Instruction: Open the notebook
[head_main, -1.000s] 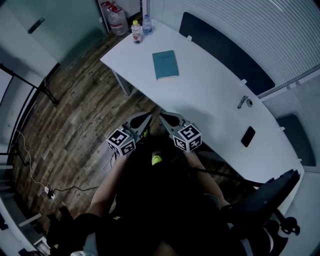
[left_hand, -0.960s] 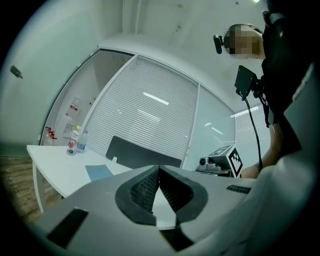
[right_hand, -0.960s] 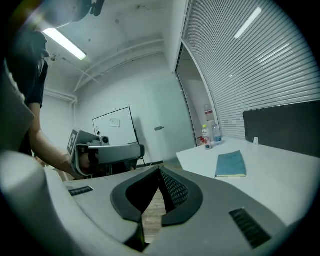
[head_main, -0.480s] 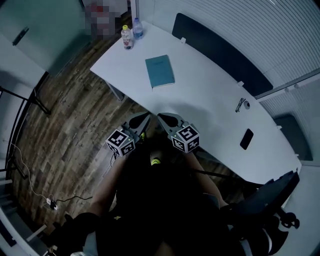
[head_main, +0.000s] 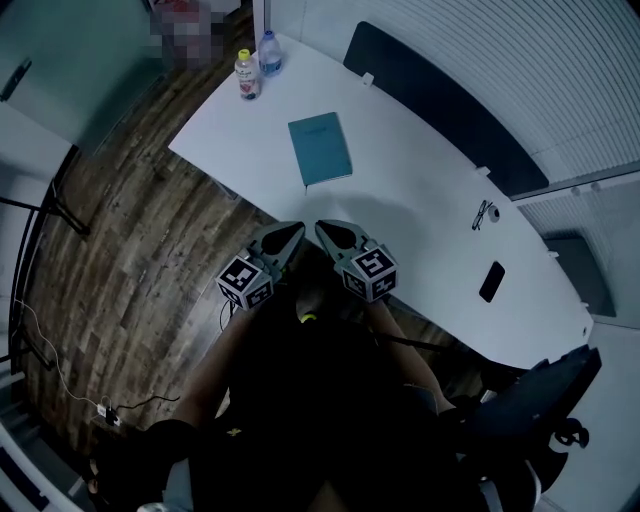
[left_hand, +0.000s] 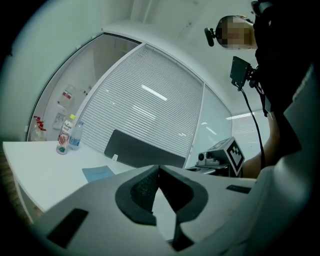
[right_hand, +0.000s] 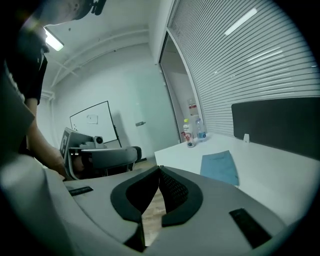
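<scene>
A closed teal notebook (head_main: 320, 148) lies flat on the long white desk (head_main: 420, 210), towards its far left end. The left gripper view shows the notebook (left_hand: 98, 173) at the lower left, the right gripper view shows the notebook (right_hand: 220, 167) at the right. My left gripper (head_main: 292, 236) and right gripper (head_main: 322, 232) hover side by side at the desk's near edge, short of the notebook. Both are shut with nothing between the jaws; the tips of the left gripper (left_hand: 159, 169) and the right gripper (right_hand: 159, 170) meet.
Two bottles (head_main: 256, 66) stand at the desk's far left corner. A pair of glasses (head_main: 484, 212) and a dark phone (head_main: 491, 281) lie on the right part. A dark divider panel (head_main: 440, 110) runs along the back edge. An office chair (head_main: 530, 400) stands at the lower right; wooden floor is at the left.
Both grippers have moved forward together, closer to the desk edge and the notebook. The jaws stayed shut.
</scene>
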